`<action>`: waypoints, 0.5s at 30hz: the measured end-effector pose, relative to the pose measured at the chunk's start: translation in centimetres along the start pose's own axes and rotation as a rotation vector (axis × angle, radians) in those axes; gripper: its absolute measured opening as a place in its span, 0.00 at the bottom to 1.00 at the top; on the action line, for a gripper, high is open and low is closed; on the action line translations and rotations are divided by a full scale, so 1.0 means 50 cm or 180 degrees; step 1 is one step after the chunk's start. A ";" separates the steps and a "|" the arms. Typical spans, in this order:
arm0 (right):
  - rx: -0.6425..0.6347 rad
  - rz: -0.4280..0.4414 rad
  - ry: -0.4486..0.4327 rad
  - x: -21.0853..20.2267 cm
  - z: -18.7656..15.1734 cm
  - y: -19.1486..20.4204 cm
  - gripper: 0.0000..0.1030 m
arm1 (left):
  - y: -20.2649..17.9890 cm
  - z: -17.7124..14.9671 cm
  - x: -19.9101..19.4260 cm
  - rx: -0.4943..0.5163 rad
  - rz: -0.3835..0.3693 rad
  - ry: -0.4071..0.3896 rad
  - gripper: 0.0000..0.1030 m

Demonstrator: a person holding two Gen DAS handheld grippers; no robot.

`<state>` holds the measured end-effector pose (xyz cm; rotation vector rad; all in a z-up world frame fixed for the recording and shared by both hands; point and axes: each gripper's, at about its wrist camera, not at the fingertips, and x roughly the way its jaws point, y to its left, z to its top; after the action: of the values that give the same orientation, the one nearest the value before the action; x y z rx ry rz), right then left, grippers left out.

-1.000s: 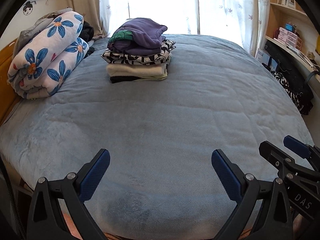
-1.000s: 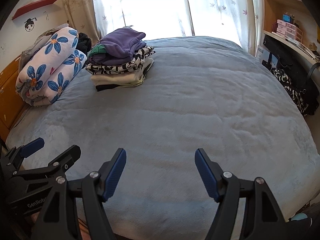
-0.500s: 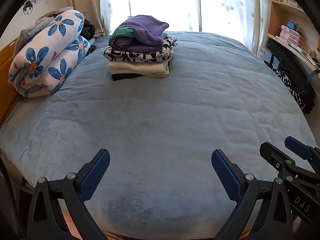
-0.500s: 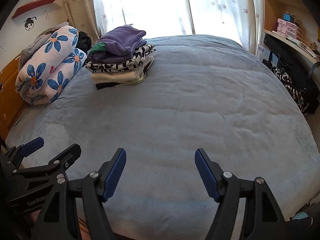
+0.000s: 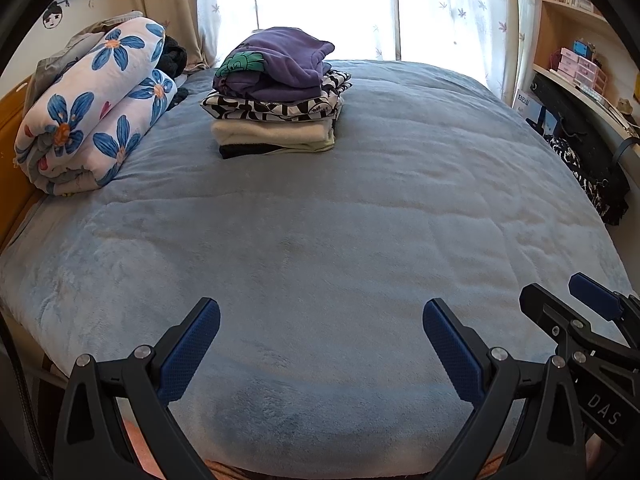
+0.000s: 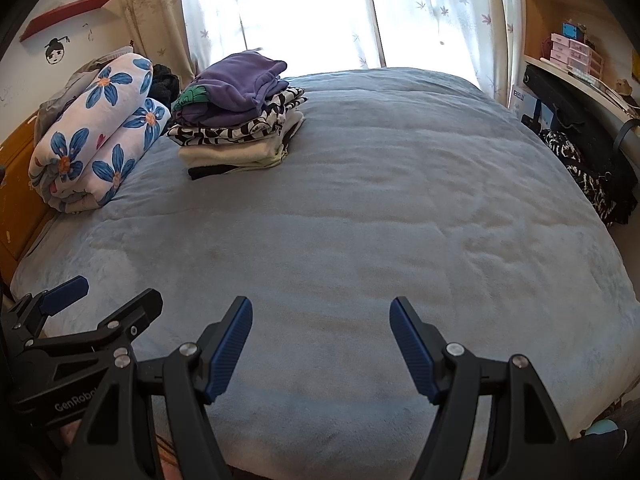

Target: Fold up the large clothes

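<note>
A stack of folded clothes (image 5: 278, 96) sits on the far left part of the blue bed cover (image 5: 340, 220), with a purple garment on top; it also shows in the right wrist view (image 6: 240, 112). My left gripper (image 5: 320, 316) is open and empty above the bed's near edge. My right gripper (image 6: 320, 312) is open and empty too, to the right of the left one, whose blue-tipped finger (image 6: 66, 290) shows at the left edge. The right gripper's finger (image 5: 592, 302) shows in the left wrist view.
A rolled floral quilt (image 5: 92, 112) lies at the bed's left side against a wooden headboard (image 6: 16, 184). A desk with shelves and dark patterned cloth (image 5: 584, 172) stands on the right. Curtains (image 6: 432, 12) hang behind the bed.
Both views have shifted slightly: the clothes stack and bed sit lower in the frame now. Both grippers stay open and empty.
</note>
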<state>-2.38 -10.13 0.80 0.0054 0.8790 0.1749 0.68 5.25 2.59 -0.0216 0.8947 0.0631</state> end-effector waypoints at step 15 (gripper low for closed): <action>0.0039 -0.0011 0.0016 0.003 0.000 -0.010 0.69 | 0.008 0.005 0.016 0.0026 -0.0046 0.0070 0.98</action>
<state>-2.21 -10.62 0.63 0.0149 0.8850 0.1662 1.34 5.69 2.09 -0.0212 0.9165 0.0457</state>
